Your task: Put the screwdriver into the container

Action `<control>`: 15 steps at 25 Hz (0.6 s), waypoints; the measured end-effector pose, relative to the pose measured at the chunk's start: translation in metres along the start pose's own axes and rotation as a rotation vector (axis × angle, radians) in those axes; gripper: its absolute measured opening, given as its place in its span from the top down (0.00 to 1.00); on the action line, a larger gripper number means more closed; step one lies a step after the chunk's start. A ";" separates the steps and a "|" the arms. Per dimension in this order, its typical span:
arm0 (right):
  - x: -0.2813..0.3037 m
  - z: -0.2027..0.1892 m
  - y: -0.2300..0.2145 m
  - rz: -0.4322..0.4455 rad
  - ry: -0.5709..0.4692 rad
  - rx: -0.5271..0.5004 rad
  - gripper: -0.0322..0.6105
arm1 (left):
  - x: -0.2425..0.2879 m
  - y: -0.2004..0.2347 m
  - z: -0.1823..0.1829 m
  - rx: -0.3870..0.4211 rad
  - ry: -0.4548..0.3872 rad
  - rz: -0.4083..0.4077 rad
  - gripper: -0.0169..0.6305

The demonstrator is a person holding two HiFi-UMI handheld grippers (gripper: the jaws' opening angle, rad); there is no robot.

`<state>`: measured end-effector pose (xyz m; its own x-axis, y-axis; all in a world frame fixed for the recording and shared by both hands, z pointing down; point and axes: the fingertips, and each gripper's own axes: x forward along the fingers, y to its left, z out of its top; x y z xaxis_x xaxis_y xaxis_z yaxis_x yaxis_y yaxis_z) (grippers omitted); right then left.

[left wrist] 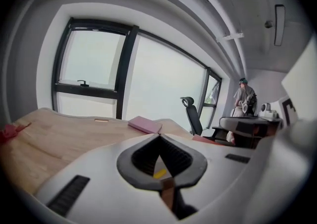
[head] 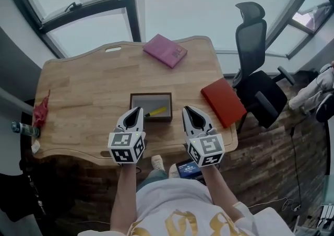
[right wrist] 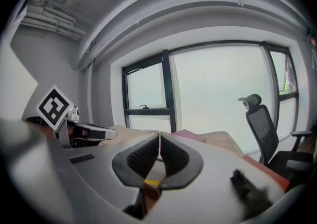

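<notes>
Wooden worktop below wide windows: one dark container with one yellow screwdriver lying inside, two books, pink and red. One office chair alongside. Two grippers, left and right, both closed, gripping nothing.

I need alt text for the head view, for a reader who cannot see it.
A yellow screwdriver lies inside a dark container on a wooden table, seen from above. The left gripper and the right gripper, both shut, hover on its near side; a pink notebook and a red book lie farther off.
</notes>
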<state>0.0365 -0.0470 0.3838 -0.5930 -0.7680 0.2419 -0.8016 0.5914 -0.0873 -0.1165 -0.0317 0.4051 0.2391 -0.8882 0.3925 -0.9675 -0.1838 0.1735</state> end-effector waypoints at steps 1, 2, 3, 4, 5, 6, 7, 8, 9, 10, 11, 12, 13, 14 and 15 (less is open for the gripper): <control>-0.005 0.002 0.000 0.004 -0.006 -0.005 0.90 | -0.006 -0.002 0.002 0.008 -0.024 0.017 0.95; -0.010 0.003 0.000 0.009 -0.012 -0.006 0.90 | -0.011 -0.005 0.005 0.018 -0.047 0.028 0.95; -0.014 0.003 0.000 0.015 -0.018 -0.007 0.90 | -0.015 -0.009 0.007 0.029 -0.065 0.033 0.95; -0.019 0.004 0.000 0.021 -0.023 -0.007 0.90 | -0.020 -0.014 0.008 0.037 -0.078 0.034 0.95; -0.022 0.004 0.000 0.027 -0.028 -0.010 0.90 | -0.024 -0.017 0.010 0.041 -0.090 0.036 0.95; -0.026 0.004 0.001 0.032 -0.031 -0.014 0.90 | -0.028 -0.021 0.010 0.043 -0.100 0.039 0.95; -0.030 0.004 0.002 0.036 -0.032 -0.021 0.90 | -0.032 -0.024 0.010 0.046 -0.109 0.045 0.95; -0.033 0.003 0.002 0.038 -0.031 -0.030 0.90 | -0.036 -0.026 0.010 0.052 -0.117 0.053 0.95; -0.036 0.002 0.003 0.037 -0.030 -0.042 0.90 | -0.040 -0.027 0.010 0.057 -0.122 0.061 0.95; -0.038 0.002 0.004 0.037 -0.030 -0.053 0.90 | -0.043 -0.027 0.010 0.057 -0.125 0.069 0.95; -0.041 0.003 0.005 0.038 -0.031 -0.060 0.90 | -0.045 -0.027 0.009 0.053 -0.127 0.074 0.95; -0.043 0.003 0.005 0.041 -0.033 -0.064 0.90 | -0.048 -0.028 0.008 0.047 -0.129 0.078 0.95; -0.046 0.003 0.005 0.042 -0.035 -0.065 0.90 | -0.050 -0.029 0.008 0.043 -0.131 0.080 0.95; -0.048 0.003 0.005 0.043 -0.035 -0.064 0.90 | -0.052 -0.032 0.009 0.044 -0.135 0.081 0.95; -0.050 0.004 0.004 0.044 -0.036 -0.063 0.90 | -0.053 -0.034 0.010 0.050 -0.138 0.082 0.95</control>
<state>0.0628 -0.0072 0.3680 -0.6305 -0.7489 0.2041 -0.7693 0.6379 -0.0359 -0.0969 0.0175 0.3689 0.1490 -0.9498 0.2751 -0.9870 -0.1262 0.0990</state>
